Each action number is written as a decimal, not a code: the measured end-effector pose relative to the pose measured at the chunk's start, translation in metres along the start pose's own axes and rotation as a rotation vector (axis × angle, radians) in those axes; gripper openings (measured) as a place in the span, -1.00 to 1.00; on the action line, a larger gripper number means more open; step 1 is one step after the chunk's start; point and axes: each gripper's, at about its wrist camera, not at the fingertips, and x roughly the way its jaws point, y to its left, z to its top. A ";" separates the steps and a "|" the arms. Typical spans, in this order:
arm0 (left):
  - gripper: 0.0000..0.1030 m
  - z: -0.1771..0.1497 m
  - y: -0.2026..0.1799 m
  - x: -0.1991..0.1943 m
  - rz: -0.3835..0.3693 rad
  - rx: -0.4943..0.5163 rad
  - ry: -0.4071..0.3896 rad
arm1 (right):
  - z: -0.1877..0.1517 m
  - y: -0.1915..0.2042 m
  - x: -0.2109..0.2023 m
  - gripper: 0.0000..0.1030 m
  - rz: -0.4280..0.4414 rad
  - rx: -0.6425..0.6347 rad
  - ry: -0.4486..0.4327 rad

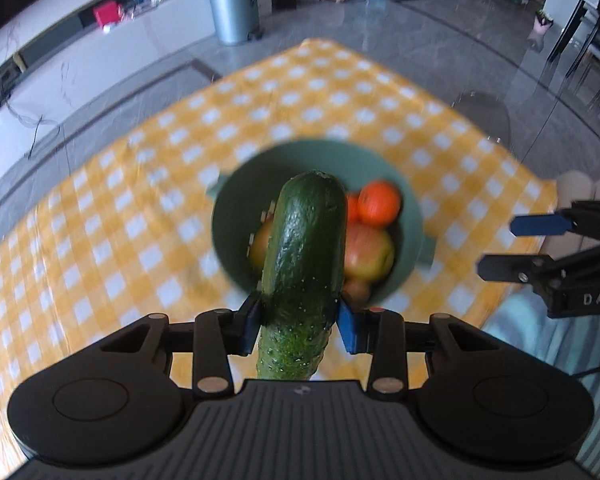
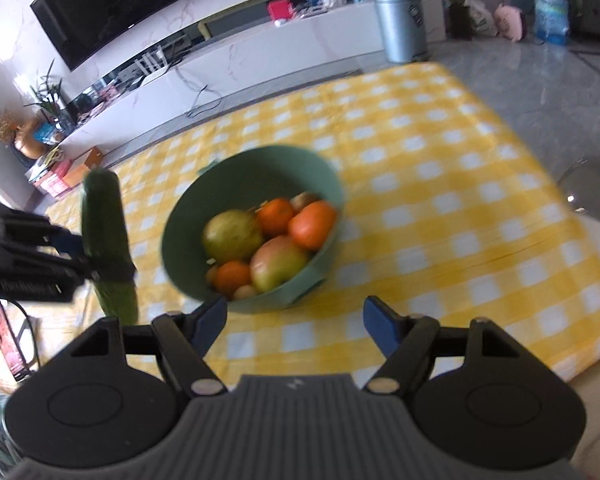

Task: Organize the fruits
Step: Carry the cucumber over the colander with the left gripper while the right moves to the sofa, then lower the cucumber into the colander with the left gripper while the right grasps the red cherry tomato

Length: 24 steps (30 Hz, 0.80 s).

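Observation:
My left gripper (image 1: pixel 298 326) is shut on a dark green cucumber (image 1: pixel 306 256), which stands up between the blue pads above the table. The same cucumber (image 2: pixel 106 236) and left gripper (image 2: pixel 78 252) show at the left of the right wrist view. A green bowl (image 1: pixel 320 156) sits on the yellow checked cloth and holds oranges (image 1: pixel 379 204), a red-green apple (image 1: pixel 368 254) and other fruit. In the right wrist view the bowl (image 2: pixel 240 172) holds a pear (image 2: pixel 232 236), oranges (image 2: pixel 312 224) and an apple (image 2: pixel 276 264). My right gripper (image 2: pixel 296 326) is open and empty, just in front of the bowl.
The yellow checked cloth (image 2: pixel 440 184) covers the table, its edge near at the right. A grey bin (image 2: pixel 402 24) and a white TV bench (image 2: pixel 240 56) stand on the floor beyond. Dark chairs (image 1: pixel 596 48) are at the far right. Books (image 2: pixel 60 172) lie at the left.

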 end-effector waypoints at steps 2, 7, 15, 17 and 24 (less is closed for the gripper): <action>-0.14 0.014 -0.006 -0.002 0.006 0.009 -0.022 | 0.003 -0.016 -0.012 0.37 -0.031 0.011 -0.007; -0.14 0.040 -0.025 0.009 0.048 0.061 -0.050 | -0.004 -0.059 -0.034 0.28 -0.136 0.046 0.004; -0.14 0.052 -0.038 0.063 0.101 0.089 0.014 | -0.064 -0.150 -0.045 0.20 -0.283 0.316 0.122; -0.14 0.052 -0.041 0.072 0.103 0.103 0.030 | -0.086 -0.171 -0.046 0.20 -0.335 0.393 0.150; -0.14 0.055 -0.046 0.093 0.125 0.127 0.044 | -0.150 -0.221 -0.046 0.16 -0.440 0.654 0.231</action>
